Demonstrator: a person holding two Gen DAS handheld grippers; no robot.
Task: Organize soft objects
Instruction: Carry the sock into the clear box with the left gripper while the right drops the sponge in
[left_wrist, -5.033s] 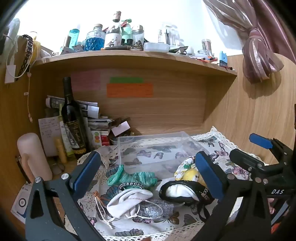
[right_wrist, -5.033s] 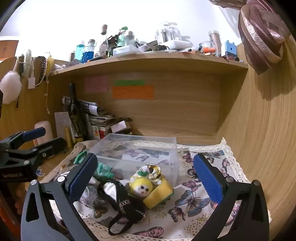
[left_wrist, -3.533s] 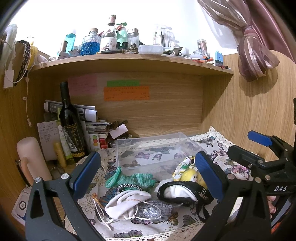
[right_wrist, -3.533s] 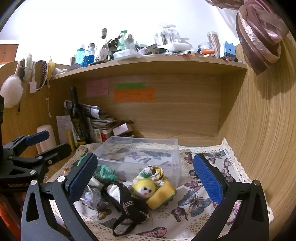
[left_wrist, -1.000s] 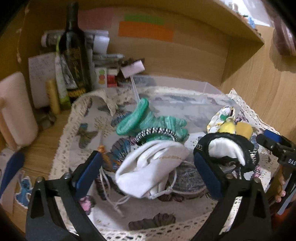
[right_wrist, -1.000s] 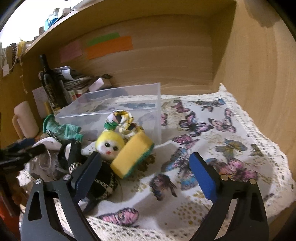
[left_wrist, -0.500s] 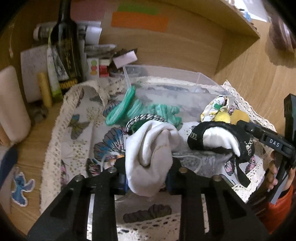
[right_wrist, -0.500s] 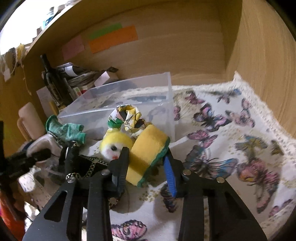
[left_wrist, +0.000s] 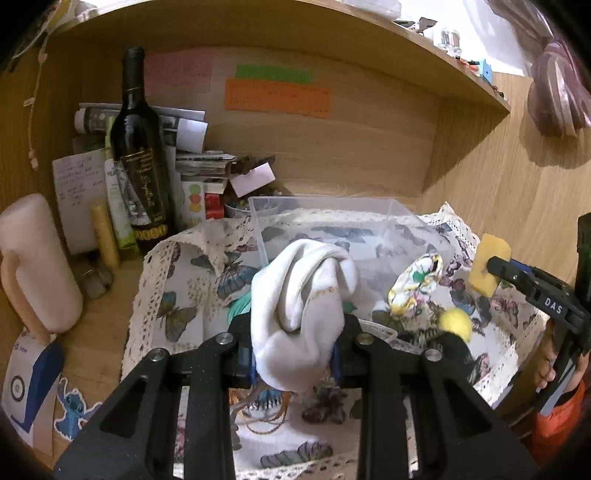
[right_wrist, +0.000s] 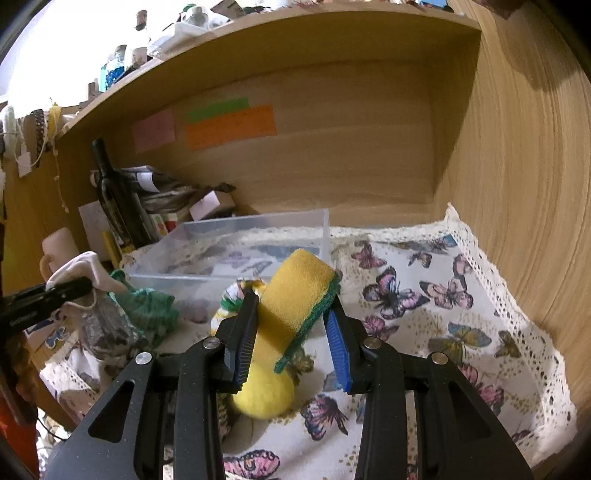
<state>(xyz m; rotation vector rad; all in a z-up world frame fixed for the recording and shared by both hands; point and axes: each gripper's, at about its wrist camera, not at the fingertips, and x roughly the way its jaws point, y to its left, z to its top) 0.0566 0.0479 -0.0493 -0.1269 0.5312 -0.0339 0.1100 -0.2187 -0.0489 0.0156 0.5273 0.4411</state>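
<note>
My left gripper (left_wrist: 293, 360) is shut on a white drawstring pouch (left_wrist: 301, 314) and holds it above the butterfly cloth, in front of the clear plastic bin (left_wrist: 332, 225). My right gripper (right_wrist: 291, 332) is shut on a yellow sponge with a green edge (right_wrist: 295, 295), lifted above a yellow-headed soft doll (right_wrist: 264, 395). The sponge also shows in the left wrist view (left_wrist: 487, 267), as does the doll's head (left_wrist: 456, 323). A green knitted piece (right_wrist: 147, 299) lies by the bin (right_wrist: 229, 243). The pouch shows at the left of the right wrist view (right_wrist: 85, 273).
A dark wine bottle (left_wrist: 142, 155), papers and small boxes (left_wrist: 195, 166) stand behind the bin on the left. A pink bottle (left_wrist: 33, 266) stands at the far left. Wooden walls close in the back and right (right_wrist: 517, 166). The butterfly cloth (right_wrist: 424, 295) covers the desk.
Both grippers have lifted their loads off the cloth: the left with the white pouch, the right with the yellow sponge. The doll has stayed on the cloth.
</note>
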